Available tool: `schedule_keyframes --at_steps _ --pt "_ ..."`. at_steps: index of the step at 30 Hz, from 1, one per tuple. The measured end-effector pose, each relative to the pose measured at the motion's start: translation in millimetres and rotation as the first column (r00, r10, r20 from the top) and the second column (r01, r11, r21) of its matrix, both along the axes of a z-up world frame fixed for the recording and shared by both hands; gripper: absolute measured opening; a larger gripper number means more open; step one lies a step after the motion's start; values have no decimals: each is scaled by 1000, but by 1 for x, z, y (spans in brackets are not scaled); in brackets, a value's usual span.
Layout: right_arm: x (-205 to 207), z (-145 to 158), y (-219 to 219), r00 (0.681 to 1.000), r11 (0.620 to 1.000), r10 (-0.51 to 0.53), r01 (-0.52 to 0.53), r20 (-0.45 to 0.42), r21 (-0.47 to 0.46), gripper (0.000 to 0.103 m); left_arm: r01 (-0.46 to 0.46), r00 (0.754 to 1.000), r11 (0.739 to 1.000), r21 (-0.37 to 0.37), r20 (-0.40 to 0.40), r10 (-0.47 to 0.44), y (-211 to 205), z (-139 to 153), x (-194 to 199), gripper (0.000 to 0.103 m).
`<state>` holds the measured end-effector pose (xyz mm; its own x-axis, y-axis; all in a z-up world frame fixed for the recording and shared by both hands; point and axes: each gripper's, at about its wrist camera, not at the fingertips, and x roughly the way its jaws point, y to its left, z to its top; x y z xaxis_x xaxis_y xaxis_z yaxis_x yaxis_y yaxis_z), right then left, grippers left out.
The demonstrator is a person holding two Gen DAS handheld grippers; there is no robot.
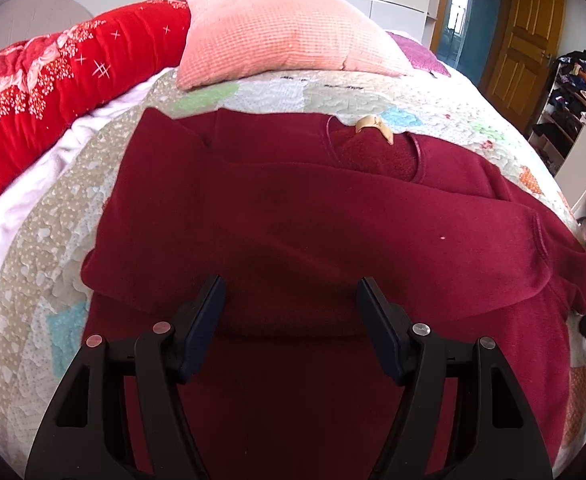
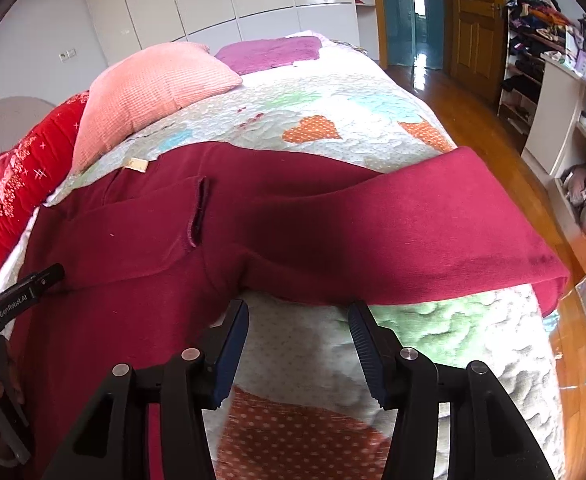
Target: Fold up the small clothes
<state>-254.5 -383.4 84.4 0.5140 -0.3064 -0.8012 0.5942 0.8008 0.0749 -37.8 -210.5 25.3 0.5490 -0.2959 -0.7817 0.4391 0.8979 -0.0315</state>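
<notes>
A dark red sweater lies flat on the quilted bed, collar with a tan label toward the pillow. One sleeve is folded across the chest. My left gripper is open and empty, just above the sweater's middle. In the right wrist view the sweater spreads left, and its other sleeve stretches out to the right toward the bed's edge. My right gripper is open and empty, over bare quilt just below that sleeve. The left gripper's side shows at the left edge.
A pink pillow and a red blanket lie at the head of the patchwork quilt. A purple cloth lies beyond. The bed's right edge drops to a wooden floor, with shelves of clutter alongside.
</notes>
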Motion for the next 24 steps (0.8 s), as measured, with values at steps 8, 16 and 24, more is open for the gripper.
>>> schedule_keyframes --at_steps 8,16,24 --pt "-49 16 -50 990 991 -133 134 45 -19 55 24 1000 999 -30 -1 -24 1 -9 1 79" --pt "-140 -4 -157 869 861 -482 446 113 244 66 27 999 1000 -3 22 -27 -4 -11 -1 81" --pt "-165 -37 -199 753 721 -626 461 201 518 66 26 999 1000 -2 27 -26 -4 -12 -1 81"
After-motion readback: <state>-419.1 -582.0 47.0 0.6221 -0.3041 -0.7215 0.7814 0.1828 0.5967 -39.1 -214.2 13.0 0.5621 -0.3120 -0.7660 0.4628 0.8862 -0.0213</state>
